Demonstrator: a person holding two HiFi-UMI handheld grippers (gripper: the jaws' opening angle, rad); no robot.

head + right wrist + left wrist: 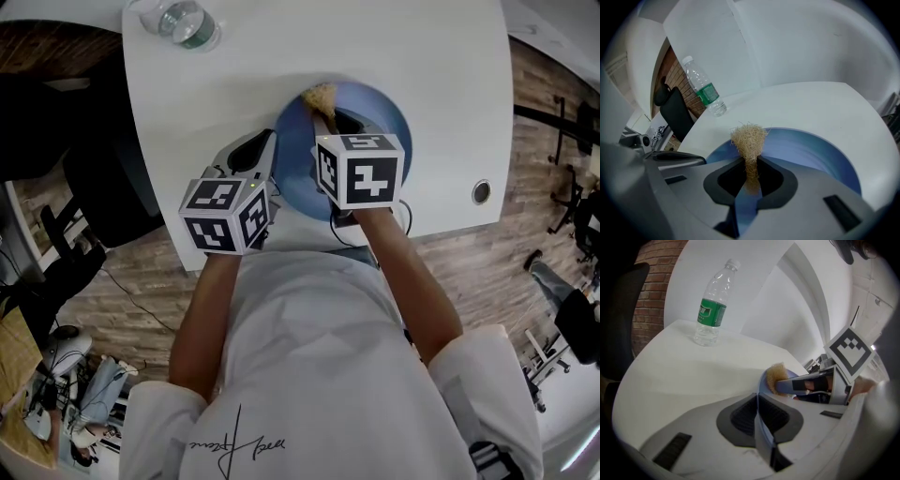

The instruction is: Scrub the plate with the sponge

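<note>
A round blue plate lies on the white table, near its front edge. My left gripper is shut on the plate's left rim, a thin blue edge running between its pads. My right gripper is shut on a tan, fibrous sponge, which sticks out ahead of the jaws over the plate. In the head view the sponge rests at the plate's far left edge, with the right gripper above the plate and the left gripper beside it.
A clear water bottle with a green label stands at the far left of the table, well behind the plate. A round grommet sits near the table's right front corner. A dark chair stands beyond the table's left side.
</note>
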